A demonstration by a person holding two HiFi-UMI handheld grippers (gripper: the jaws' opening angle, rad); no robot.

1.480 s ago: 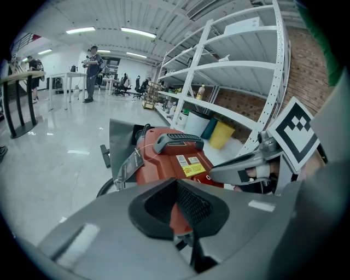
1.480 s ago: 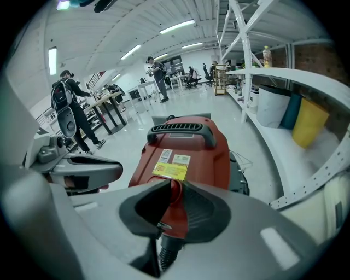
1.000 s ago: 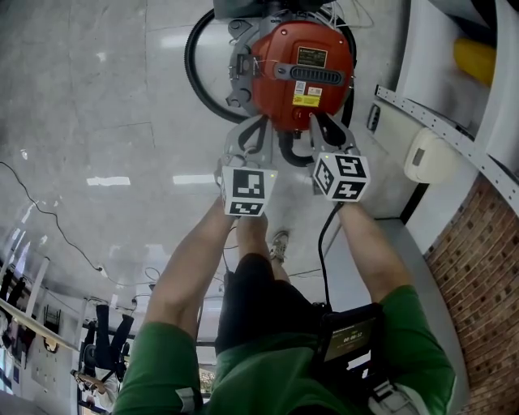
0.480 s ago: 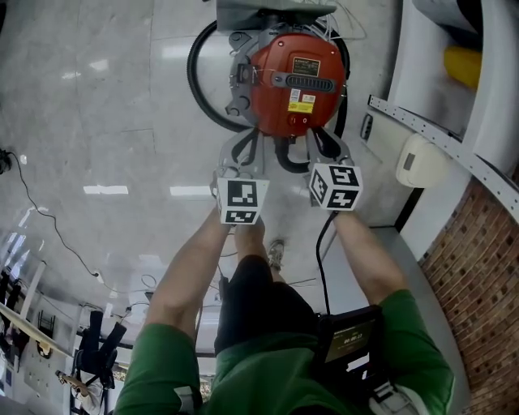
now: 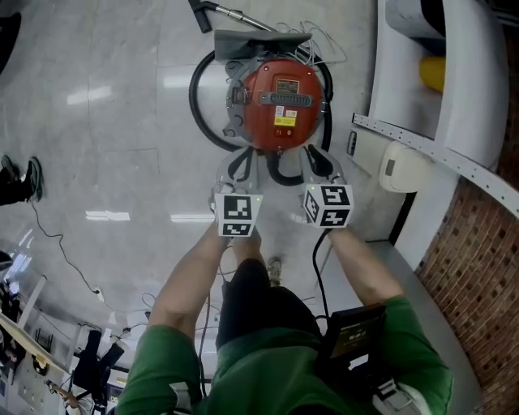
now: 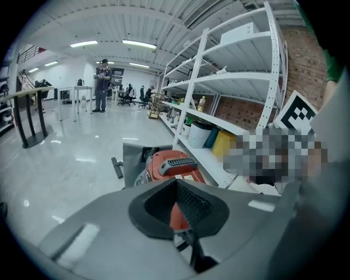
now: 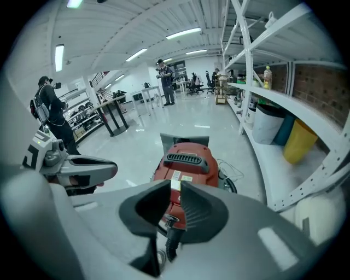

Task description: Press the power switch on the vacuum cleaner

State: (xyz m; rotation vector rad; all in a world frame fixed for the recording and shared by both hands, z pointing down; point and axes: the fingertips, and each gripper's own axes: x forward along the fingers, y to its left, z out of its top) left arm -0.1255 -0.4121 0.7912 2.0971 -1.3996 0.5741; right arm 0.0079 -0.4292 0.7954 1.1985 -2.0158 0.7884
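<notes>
The red vacuum cleaner (image 5: 276, 101) stands on the pale floor straight ahead, its black handle (image 5: 280, 98) across the top. My left gripper (image 5: 241, 164) and right gripper (image 5: 317, 160) hang side by side just short of its near edge, neither touching it. In the left gripper view (image 6: 176, 184) the pads meet and the vacuum cleaner (image 6: 174, 164) shows behind them. The right gripper (image 7: 175, 187) points at the vacuum cleaner (image 7: 186, 162), its pads nearly together with nothing between. I cannot pick out the power switch.
A black hose (image 5: 197, 97) loops round the vacuum's left side and a wand (image 5: 217, 11) lies beyond it. A white shelving rack (image 5: 442, 154) with a yellow container (image 5: 432, 71) runs along the right, by a brick wall (image 5: 486, 267). People (image 7: 52, 106) stand farther off.
Both grippers have drawn back from the vacuum cleaner, whose near edge they overlapped a second ago. The vacuum now looks smaller and lower in the head view.
</notes>
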